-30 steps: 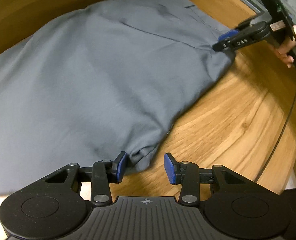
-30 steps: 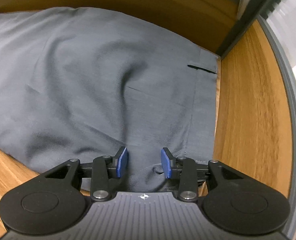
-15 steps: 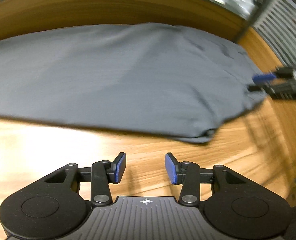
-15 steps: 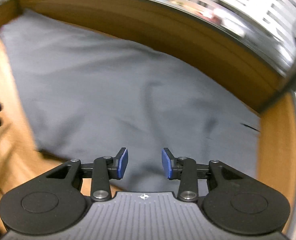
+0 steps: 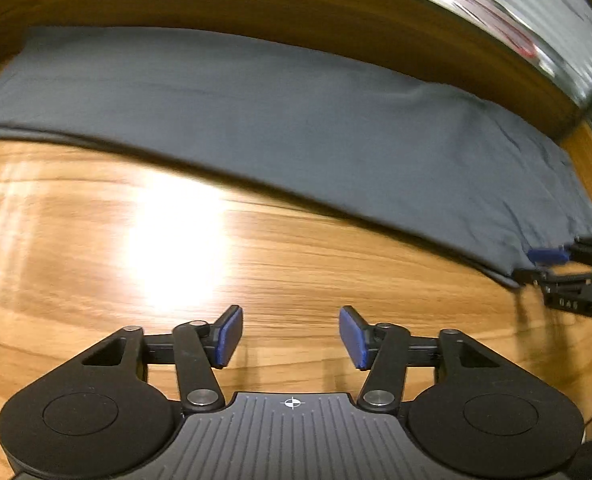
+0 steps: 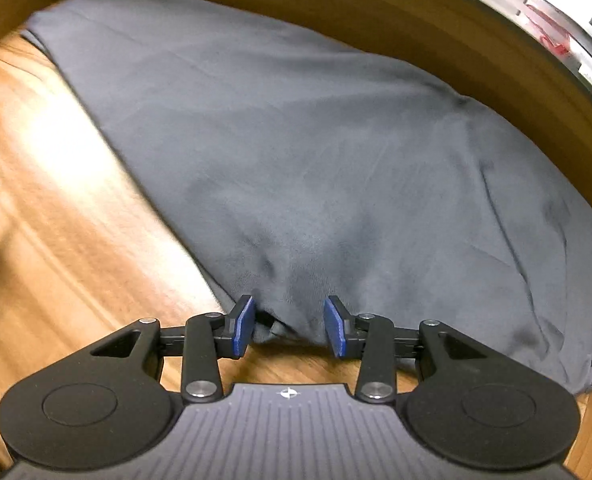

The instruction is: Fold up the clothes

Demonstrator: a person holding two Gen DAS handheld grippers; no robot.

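Left gripper: my left gripper (image 5: 291,336) hangs over bare wood with its blue pads (image 5: 227,335) spread wide; nothing sits between them; the cloth's near edge lies well ahead of it.
Right gripper: my right gripper (image 6: 288,327) is spread about as wide, its blue pads (image 6: 243,326) set on either side of a bunched fold at the cloth's near edge; I see a gap on each side, so it has hold of nothing; from the left wrist view I see it (image 5: 544,264) at the far right, at the cloth's near right corner.
Garment, look: one grey garment (image 5: 296,120), plain and matte, lying mostly flat; soft creases run across it in the right wrist view (image 6: 336,160); a short dark slit like a pocket opening shows near its right end, and a gathered hem bunches at its lower right corner.
Garment, place: it lies along the back of the wooden table (image 5: 135,260), its far edge close to a raised wooden lip; the near side of the table is bare, with a bright glare on the wood.
Count: one garment; two grippers; four blue pads, two on each.
Sharpness: both views are somewhat blurred, so I cannot make out finer seams.
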